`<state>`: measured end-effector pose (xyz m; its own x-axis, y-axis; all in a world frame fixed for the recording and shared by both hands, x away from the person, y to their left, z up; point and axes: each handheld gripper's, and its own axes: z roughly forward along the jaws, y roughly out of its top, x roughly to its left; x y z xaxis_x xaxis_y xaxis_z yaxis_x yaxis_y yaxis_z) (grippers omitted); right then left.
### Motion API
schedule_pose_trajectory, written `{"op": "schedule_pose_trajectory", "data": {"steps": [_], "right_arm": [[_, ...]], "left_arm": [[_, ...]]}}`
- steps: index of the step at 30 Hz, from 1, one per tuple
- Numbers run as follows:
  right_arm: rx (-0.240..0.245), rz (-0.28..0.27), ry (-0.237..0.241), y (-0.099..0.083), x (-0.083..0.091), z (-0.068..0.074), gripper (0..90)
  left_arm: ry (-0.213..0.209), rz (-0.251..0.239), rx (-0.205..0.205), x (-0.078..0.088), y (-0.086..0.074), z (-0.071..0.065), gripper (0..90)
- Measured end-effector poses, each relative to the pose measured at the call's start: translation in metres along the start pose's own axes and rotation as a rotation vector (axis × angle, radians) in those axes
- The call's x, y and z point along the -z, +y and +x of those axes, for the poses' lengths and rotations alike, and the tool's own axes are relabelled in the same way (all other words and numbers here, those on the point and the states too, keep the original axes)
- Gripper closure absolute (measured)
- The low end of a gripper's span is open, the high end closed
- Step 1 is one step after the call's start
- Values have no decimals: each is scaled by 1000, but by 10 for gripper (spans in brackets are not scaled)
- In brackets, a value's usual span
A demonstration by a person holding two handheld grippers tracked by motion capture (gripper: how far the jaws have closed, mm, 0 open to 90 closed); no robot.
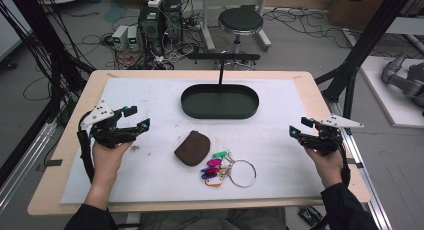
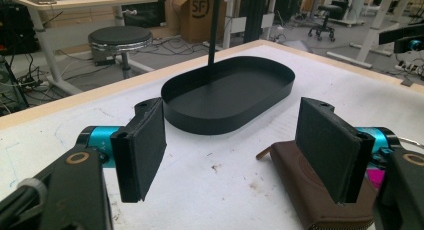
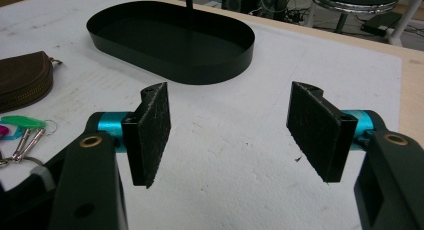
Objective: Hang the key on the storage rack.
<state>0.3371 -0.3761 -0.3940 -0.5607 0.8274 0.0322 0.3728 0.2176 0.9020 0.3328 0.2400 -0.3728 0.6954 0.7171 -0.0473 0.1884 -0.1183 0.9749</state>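
A brown zip pouch (image 1: 192, 147) lies in the middle of the white mat, with a key ring (image 1: 242, 173) and its coloured tags (image 1: 214, 167) just to its right. Behind them stands a black oval tray (image 1: 220, 112) with a thin upright post. My left gripper (image 1: 136, 118) hovers open at the mat's left side, apart from the pouch. In the left gripper view the pouch (image 2: 310, 190) lies behind the right jaw and the tray (image 2: 210, 121) is ahead. My right gripper (image 1: 296, 127) is open near the right edge, empty. The right gripper view has the tray (image 3: 200, 72), pouch (image 3: 22, 85) and tags (image 3: 22, 122).
The white mat (image 1: 280, 115) covers a wooden table (image 1: 75, 110). A round stool (image 1: 240, 21), computer boxes and many cables sit on the floor beyond the far edge. Black frame posts (image 1: 367, 35) rise at both sides of the table.
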Motion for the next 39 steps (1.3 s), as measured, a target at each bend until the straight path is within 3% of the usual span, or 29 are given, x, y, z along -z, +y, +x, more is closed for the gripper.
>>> {"op": "schedule_pose_trajectory", "data": {"steps": [12,20,30,31,39], "right_arm": [[-2,-1,7,-2,0,-1,346],[-9,1,23,-3,5,6,355],[10,45,133,-7,-1,41,436],[18,76,155,-8,-6,50,453],[52,180,222,-14,-17,78,542]], "left_arm": [[-2,25,-30,-4,2,-6,283],[-8,42,-57,-11,3,-10,283],[-13,67,-85,-20,3,-11,283],[-13,68,-84,-20,3,-11,283],[-18,86,-91,-24,2,-13,283]]}}
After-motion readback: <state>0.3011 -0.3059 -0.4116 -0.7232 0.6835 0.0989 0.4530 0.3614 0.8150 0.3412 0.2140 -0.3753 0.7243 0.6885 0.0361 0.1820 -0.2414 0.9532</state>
